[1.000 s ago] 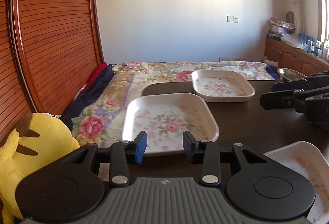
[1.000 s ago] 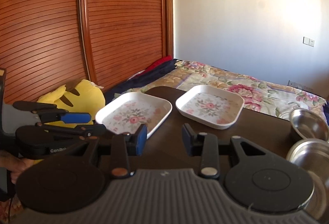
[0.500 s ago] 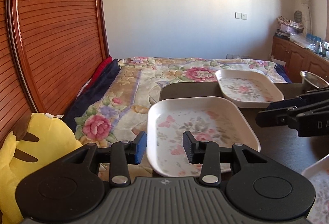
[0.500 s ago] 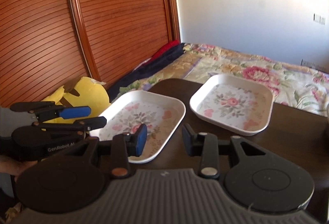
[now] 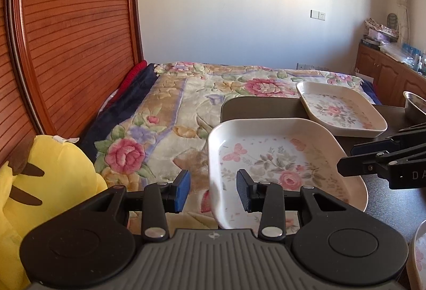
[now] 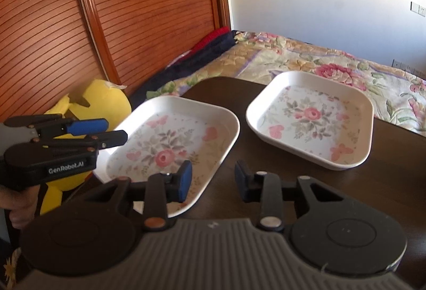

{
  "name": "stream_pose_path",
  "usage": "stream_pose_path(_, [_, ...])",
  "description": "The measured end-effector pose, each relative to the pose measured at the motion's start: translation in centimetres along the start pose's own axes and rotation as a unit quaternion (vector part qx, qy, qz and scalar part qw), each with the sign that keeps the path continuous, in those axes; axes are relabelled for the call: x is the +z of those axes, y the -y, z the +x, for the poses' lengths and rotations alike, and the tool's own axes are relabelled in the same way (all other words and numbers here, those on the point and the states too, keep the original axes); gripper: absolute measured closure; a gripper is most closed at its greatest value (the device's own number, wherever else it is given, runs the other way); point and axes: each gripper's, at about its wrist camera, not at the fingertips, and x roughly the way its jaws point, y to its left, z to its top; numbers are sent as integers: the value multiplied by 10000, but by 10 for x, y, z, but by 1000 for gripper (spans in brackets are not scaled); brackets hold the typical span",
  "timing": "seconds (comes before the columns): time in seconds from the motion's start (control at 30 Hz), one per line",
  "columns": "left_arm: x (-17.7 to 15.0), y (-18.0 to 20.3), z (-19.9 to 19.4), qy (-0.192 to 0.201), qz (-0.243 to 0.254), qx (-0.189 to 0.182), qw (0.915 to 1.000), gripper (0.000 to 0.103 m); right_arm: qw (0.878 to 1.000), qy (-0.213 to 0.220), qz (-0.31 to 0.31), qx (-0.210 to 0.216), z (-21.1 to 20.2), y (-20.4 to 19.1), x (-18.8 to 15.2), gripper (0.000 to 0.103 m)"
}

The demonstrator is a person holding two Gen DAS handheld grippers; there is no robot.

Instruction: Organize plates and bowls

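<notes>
Two white square plates with a rose print lie on a dark table (image 6: 266,170). The near plate (image 5: 279,164) (image 6: 173,141) overhangs the table's left edge. My left gripper (image 5: 213,191) (image 6: 117,131) stands open, with this plate's left rim in the gap between its jaws and neither pad pressing on it. My right gripper (image 6: 211,180) (image 5: 354,159) is open astride the plate's right rim, one finger over the plate, the other over the table. The far plate (image 5: 340,109) (image 6: 308,119) lies apart, behind the near one.
A metal bowl (image 5: 415,103) stands at the table's far right, and a third floral plate's rim (image 5: 420,258) shows at the lower right. A yellow plush toy (image 5: 48,178) and a bed with a floral blanket (image 5: 186,109) lie left of the table, below a slatted wooden headboard (image 6: 133,10).
Both grippers have come forward and down to the near plate, the left to its left rim and the right to its right rim. The plates have not moved.
</notes>
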Motion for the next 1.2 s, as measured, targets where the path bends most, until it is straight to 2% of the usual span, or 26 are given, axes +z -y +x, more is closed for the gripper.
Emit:
stream_pose_path(0.37, [-2,-5,9,-91,-156,-71,9998,70,9997,-202,115,62,12,3,1,75])
stream_pose_path(0.63, [-3,-4,9,-90,-138,-96,9998,79,9995,-250,152,96,15,4,2,76])
stream_pose_path(0.9, [-4,5,4,-185,-117,-110,9997,79,9991,-346,96,214,17,1,0,85])
stream_pose_path(1.0, [-5,6,0,-194,-109,-104,9997,79,9993,-338,-53,156,16,-3,-1,85])
stream_pose_path(1.2, [-4,12,-12,-123,-44,-58,9999,79,9989,-385,114,248,14,4,-2,85])
